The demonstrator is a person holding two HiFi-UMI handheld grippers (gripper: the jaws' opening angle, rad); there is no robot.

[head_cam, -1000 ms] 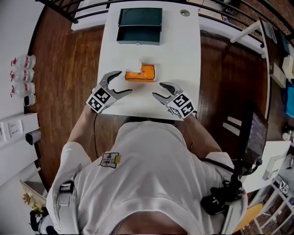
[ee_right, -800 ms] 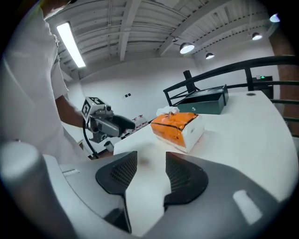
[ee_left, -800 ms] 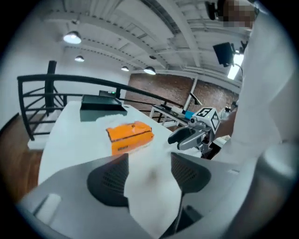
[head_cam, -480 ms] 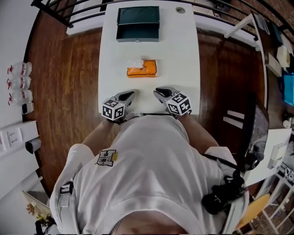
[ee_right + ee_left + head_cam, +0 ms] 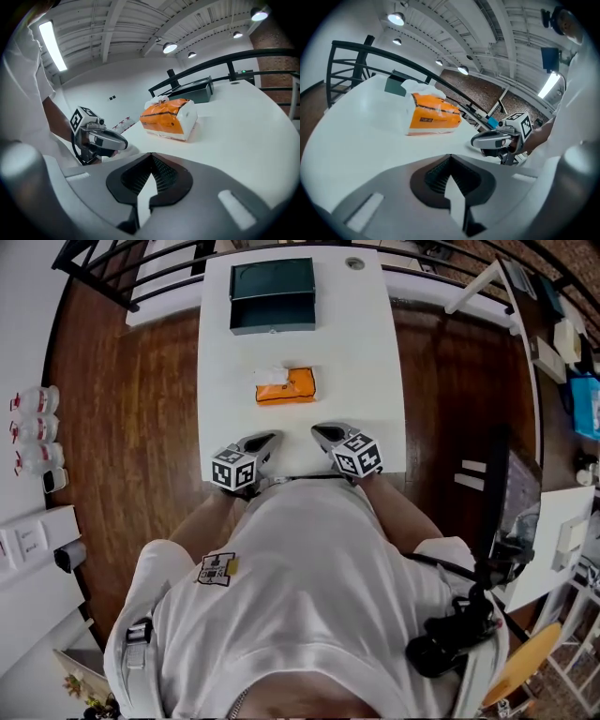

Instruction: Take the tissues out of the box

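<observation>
Centrally, orange tissue box (image 5: 292, 386) (tissue (image 5: 272, 377) poking out), left hand-held gripper (image 5: 269, 439), right hand-held gripper (image 5: 319, 432), both closed

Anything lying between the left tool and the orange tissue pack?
Nothing: only bare white table separates left tool from tissue pack, clear in the head view.

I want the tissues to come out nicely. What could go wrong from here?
1. The orange tissue pack lies loose on the table. If only one gripper pulls the white tissue poking out, the whole pack might lift along.
2. The left gripper and right gripper are both shut and empty, near the table's front edge and apart from the pack. Reaching in without opening could just push it away.
</observation>
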